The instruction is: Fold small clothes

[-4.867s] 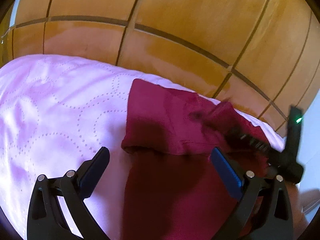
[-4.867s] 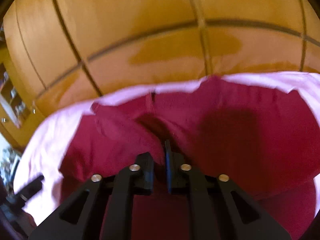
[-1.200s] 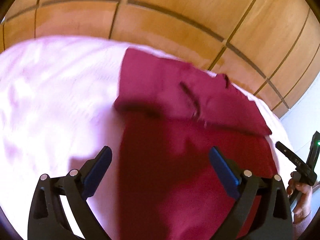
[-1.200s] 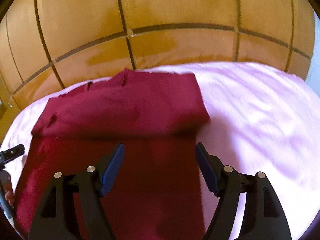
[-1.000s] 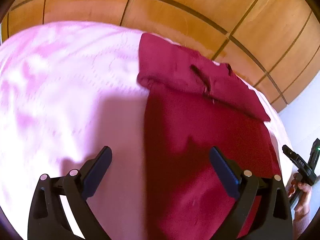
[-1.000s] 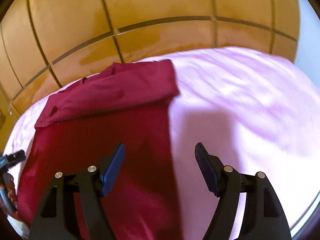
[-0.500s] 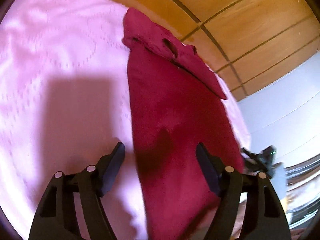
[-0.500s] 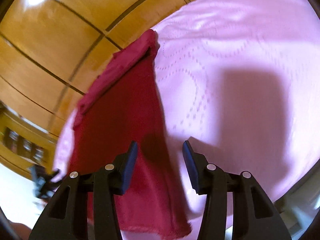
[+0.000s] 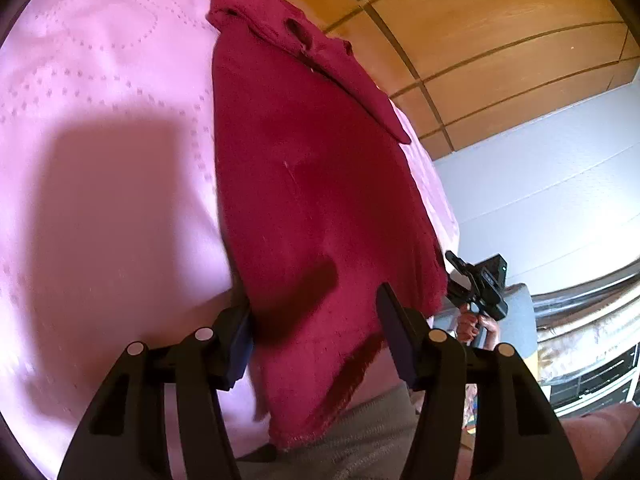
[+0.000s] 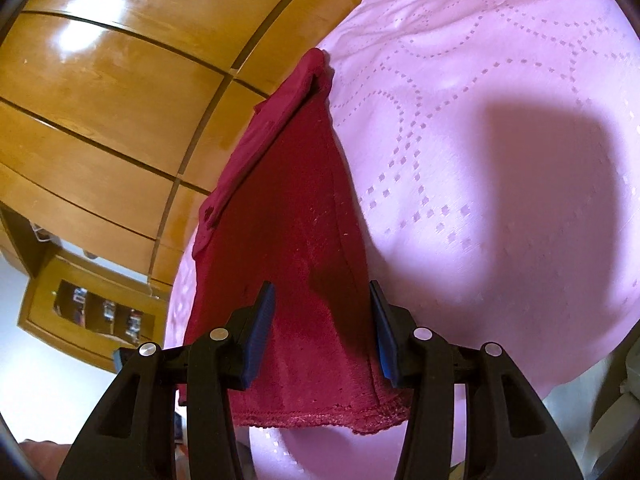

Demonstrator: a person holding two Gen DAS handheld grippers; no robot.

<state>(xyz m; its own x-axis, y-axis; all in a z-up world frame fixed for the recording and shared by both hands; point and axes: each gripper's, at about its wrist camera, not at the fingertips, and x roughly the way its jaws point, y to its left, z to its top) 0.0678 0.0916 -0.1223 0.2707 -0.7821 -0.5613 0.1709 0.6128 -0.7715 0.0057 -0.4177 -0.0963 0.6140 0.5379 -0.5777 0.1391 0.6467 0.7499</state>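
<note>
Maroon garment (image 9: 312, 184) flat on pink bedspread (image 9: 100, 208).
Left gripper (image 9: 316, 336) closing astride near hem; right gripper (image 10: 322, 334) half-wide, unclamped, astride opposite corner.

I am working in a home bedroom. A bed (image 10: 500, 128) with a pink quilted cover (image 9: 100, 128) fills most of both views. Behind it stand glossy wooden wardrobe panels (image 10: 104, 92), a small wooden shelf unit (image 10: 72, 312) holding small items, and a pale painted wall (image 9: 540, 184).

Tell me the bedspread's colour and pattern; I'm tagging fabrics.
Pale pink bedspread with curving lines of small dotted squares, clearest in the right wrist view.
</note>
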